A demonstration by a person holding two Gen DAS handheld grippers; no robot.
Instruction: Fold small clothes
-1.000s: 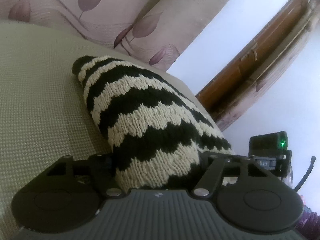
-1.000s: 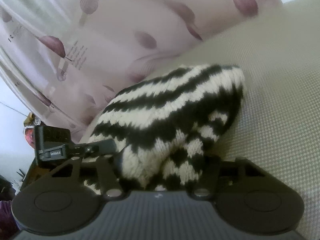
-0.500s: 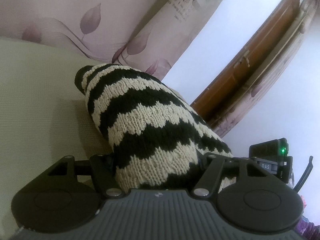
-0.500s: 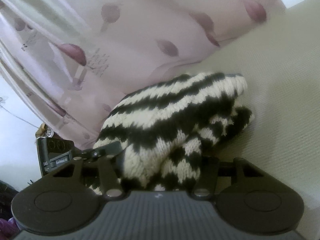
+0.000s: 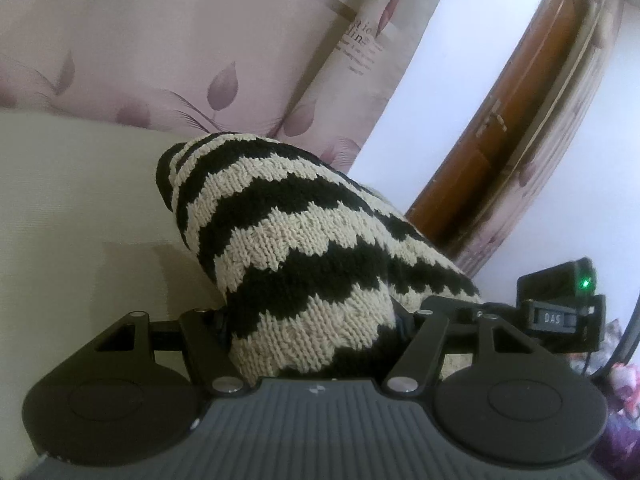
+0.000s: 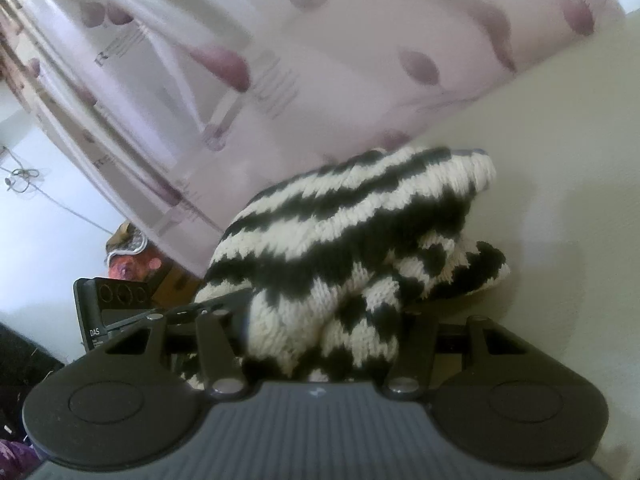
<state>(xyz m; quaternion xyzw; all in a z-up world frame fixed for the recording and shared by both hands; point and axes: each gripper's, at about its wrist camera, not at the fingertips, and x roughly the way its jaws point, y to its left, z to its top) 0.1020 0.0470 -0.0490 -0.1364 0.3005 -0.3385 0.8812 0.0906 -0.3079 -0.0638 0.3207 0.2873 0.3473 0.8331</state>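
Note:
A knitted garment (image 5: 280,240) in black and cream zigzag stripes is bunched up over a beige textured surface (image 5: 60,208). My left gripper (image 5: 312,320) is shut on its near end, and the knit hides the fingertips. In the right wrist view the same garment (image 6: 340,232) is doubled over, with a lower layer sticking out to the right. My right gripper (image 6: 324,320) is shut on that end, its fingertips buried in the knit. Each gripper's body shows in the other's view: the right one (image 5: 560,312) and the left one (image 6: 104,308).
A pink curtain (image 5: 160,40) with a leaf print hangs just behind the beige surface (image 6: 560,160). A brown wooden door frame (image 5: 500,140) and a white wall stand to the right in the left wrist view. Clutter (image 6: 132,256) lies low beside the curtain.
Both grippers have risen and moved toward the curtain, carrying the garment. The curtain now fills more of both views. A lower fold of the knit has come out on the right.

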